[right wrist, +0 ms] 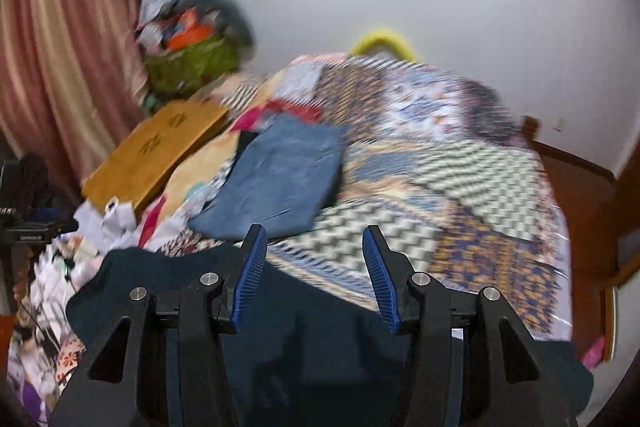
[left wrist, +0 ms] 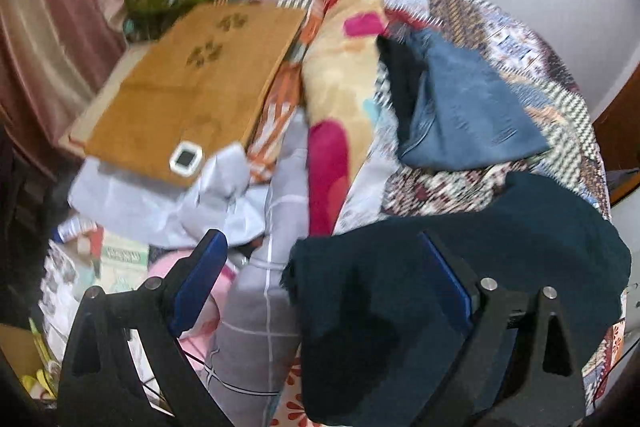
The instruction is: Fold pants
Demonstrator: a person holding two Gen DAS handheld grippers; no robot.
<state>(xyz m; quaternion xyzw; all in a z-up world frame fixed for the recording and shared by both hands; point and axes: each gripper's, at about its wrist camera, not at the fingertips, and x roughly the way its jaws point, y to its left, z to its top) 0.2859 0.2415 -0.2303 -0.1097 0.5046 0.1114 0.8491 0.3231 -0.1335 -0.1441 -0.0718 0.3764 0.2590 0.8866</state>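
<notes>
Below, both gripper (left wrist: 320, 255) (right wrist: 314, 239) jaws gape empty over dark pants (right wrist: 304, 343) near quilt (right wrist: 460, 187) edge.

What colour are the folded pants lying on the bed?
Blue, like denim: the folded pants show best in the right wrist view.

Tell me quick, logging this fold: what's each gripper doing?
Left gripper: open, holding nothing; dark pants lie beneath.
Right gripper: open, empty, above the dark pants.

Both wrist views look steeply down; both share the quilt (left wrist: 500, 39).
</notes>
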